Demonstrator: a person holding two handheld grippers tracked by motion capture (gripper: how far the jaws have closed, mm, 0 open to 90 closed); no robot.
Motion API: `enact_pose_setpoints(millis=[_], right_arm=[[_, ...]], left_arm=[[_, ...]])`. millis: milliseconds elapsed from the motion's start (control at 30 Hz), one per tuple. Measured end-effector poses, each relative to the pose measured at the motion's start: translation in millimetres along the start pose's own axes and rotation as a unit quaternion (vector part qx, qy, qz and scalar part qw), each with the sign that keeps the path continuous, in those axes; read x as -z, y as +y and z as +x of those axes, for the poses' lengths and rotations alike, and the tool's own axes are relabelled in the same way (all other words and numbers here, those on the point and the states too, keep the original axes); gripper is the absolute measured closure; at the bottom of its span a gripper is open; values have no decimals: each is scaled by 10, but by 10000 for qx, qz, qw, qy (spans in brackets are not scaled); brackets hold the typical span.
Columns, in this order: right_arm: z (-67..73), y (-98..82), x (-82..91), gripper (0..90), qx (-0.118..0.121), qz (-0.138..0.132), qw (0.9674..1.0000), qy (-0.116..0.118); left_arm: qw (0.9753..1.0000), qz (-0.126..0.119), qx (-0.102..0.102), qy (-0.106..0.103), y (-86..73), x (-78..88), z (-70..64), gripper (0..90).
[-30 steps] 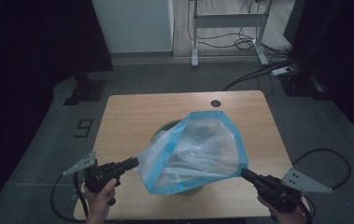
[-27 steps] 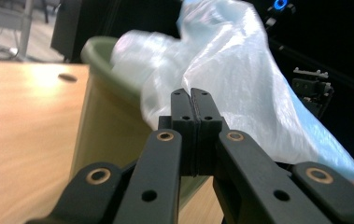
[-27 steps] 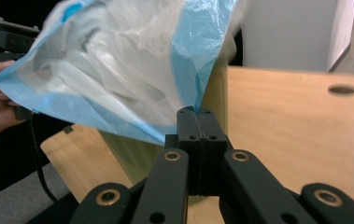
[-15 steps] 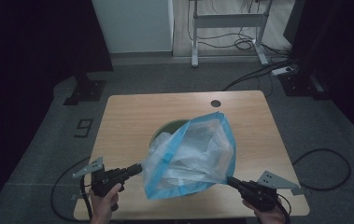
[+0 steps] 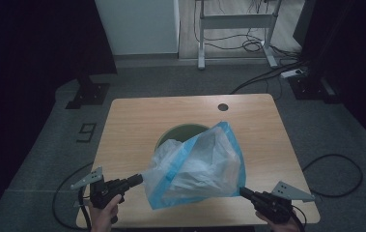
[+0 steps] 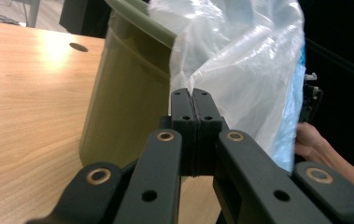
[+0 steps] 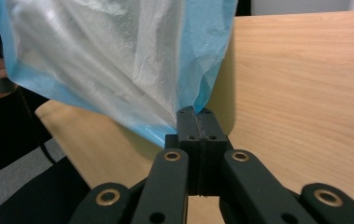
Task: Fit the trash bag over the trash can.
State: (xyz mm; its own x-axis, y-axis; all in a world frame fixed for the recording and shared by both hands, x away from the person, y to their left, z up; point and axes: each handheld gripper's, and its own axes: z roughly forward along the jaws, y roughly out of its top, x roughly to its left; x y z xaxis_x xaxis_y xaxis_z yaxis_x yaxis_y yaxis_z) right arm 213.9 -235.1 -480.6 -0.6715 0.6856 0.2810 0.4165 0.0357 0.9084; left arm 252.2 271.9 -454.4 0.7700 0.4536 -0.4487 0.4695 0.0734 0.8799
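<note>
Lining the olive-green waste bin (image 5: 173,134) with the clear, blue-edged bin liner (image 5: 197,166): work in hand, judged from the bag stretched over the bin's near side at mid counter (image 5: 127,125). Best done by keeping both corners taut and level, spreading the mouth wider than the rim, then lowering evenly so the blue hem slips over the lip all round. Worth watching: thin film, likely to tear or slip if tugged unevenly; light bin, apt to tip or slide toward the counter's near edge if the bag drags on it.

Left tongs (image 5: 138,179): jaws together, clamped on the liner's left corner, with film pinched right at the tips in the left gripper view (image 6: 192,95). Right tongs (image 5: 242,191): jaws likewise pressed together on the blue-hemmed right corner, seam caught between the tips in the right gripper view (image 7: 194,113). Liner hanging between the two, billowed above the bin, its far part already draped over the bin's opening; bin wall (image 6: 128,93) just behind the left tips.
</note>
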Motion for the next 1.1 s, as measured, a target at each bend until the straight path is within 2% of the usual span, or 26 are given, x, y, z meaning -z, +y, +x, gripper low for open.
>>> enact_pose_setpoints(millis=[33,133,233,400,500,633,700,767,800,867,967,1100], right_arm=[[-9,23,-17,891,4,-22,10000,-16],[11,108,-52,842,115,-99,9999,-37],[42,179,-59,837,210,-152,9996,-55],[94,235,-46,834,347,-187,9992,-83],[111,246,-46,834,385,-180,9991,-93],[112,247,-55,831,389,-181,9990,-102],[111,242,-57,821,395,-177,9990,-126],[110,232,-48,780,398,-181,9990,-125],[114,229,-43,739,403,-196,9989,-119],[138,232,-15,589,460,-268,9985,-153],[175,289,62,450,465,-416,9980,-130],[161,460,127,406,535,-638,9963,-210]], left_arm=[[10000,-31,-37,24,23,-12,-9,836],[9993,-200,-232,197,103,-12,-83,603],[9983,-351,-418,205,195,32,-185,438],[9968,-395,-679,128,366,60,-379,343],[9961,-269,-846,2,461,-1,-472,323],[9949,99,-1001,-95,548,-191,-529,304],[9925,308,-1179,-80,568,-306,-563,360],[9897,536,-1326,29,575,-393,-584,548],[9880,670,-1387,124,576,-451,-588,615],[9869,817,-1382,137,578,-521,-578,752],[9888,740,-1295,97,587,-549,-550,851],[9917,527,-1170,78,608,-524,-506,886]])
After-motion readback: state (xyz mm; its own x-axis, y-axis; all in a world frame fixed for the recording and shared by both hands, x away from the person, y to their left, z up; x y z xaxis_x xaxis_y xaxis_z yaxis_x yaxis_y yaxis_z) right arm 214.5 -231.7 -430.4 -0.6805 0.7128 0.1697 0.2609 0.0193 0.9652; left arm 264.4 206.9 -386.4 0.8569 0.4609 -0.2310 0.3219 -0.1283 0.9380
